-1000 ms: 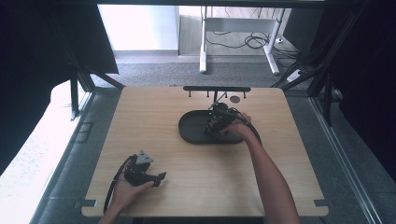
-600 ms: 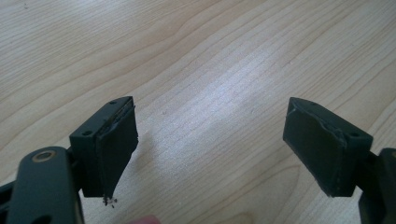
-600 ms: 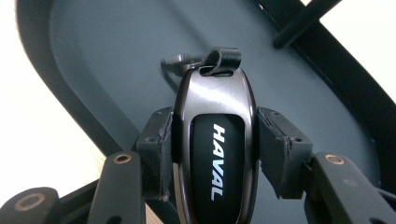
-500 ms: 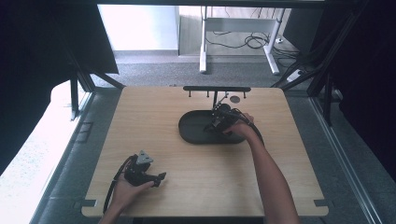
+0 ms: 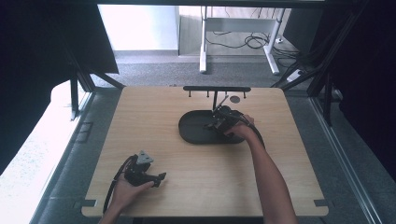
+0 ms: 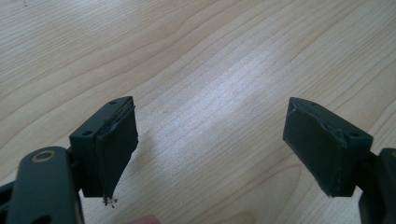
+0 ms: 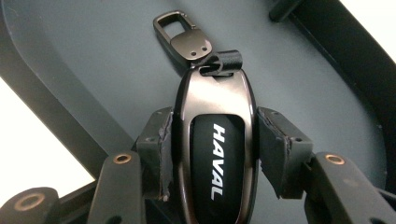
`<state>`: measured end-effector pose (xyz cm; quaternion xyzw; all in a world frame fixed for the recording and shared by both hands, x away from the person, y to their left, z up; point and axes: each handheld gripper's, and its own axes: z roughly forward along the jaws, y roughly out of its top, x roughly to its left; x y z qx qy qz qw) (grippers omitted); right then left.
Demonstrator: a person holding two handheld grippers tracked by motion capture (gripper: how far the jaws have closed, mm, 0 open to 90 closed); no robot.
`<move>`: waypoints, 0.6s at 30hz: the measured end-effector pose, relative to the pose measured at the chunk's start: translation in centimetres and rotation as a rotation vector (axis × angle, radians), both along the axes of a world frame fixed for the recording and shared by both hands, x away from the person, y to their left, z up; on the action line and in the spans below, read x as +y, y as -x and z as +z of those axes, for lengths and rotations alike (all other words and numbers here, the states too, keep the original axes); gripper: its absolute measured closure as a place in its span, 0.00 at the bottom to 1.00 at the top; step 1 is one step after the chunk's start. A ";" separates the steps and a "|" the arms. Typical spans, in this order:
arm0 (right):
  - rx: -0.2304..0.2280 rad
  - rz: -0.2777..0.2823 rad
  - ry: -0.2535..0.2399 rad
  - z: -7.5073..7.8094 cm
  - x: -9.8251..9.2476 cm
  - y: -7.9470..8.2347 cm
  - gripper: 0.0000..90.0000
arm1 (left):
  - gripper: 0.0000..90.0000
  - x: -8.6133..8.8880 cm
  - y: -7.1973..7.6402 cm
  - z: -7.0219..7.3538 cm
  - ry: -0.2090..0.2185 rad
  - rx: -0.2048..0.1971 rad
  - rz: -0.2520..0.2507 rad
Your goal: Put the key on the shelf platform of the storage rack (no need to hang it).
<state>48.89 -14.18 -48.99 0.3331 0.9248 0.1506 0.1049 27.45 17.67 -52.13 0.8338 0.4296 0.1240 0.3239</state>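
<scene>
In the right gripper view we see a HAVAL car key fob [image 7: 215,149] held lengthwise between the jaws of the right hand-held gripper [image 7: 212,154]. Its long axis runs straight away from the gripper, and the end with the metal clip [image 7: 183,38] points outward over the dark oval tray [image 7: 93,56]. The jaws press on the fob's two long sides — clamped on it.

From the high view, our right arm reaches forward across the bench [image 5: 154,107], and the right hand-held gripper [image 5: 223,122] sits over the tray's [image 5: 196,130] right part. The left hand-held gripper [image 5: 144,173] rests well away from the tray, toward the bench's near left corner; its jaws stand wide apart over bare wood — nothing between them.
</scene>
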 end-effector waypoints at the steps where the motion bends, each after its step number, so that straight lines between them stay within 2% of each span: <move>1: 0.000 0.007 0.005 -0.2 0.0 0.0 0.55 | 0.20 0.0 0.0 0.0 0.001 0.003 -0.002; 10: 0.018 -0.009 0.014 -1.4 -0.3 0.1 0.54 | 0.20 -0.1 0.0 0.0 -0.003 0.001 -0.008; 15: 0.013 -0.024 0.014 -1.5 -0.4 0.1 0.53 | 0.20 -0.2 0.0 -0.1 -0.006 0.001 -0.011; 17: 0.010 -0.029 0.014 -1.5 -0.5 0.2 0.52 | 0.20 -0.2 0.0 -0.1 -0.006 0.002 -0.012; 18: 0.002 -0.046 0.014 -1.3 -0.5 0.2 0.47 | 0.20 -0.2 0.0 -0.1 -0.005 0.001 -0.012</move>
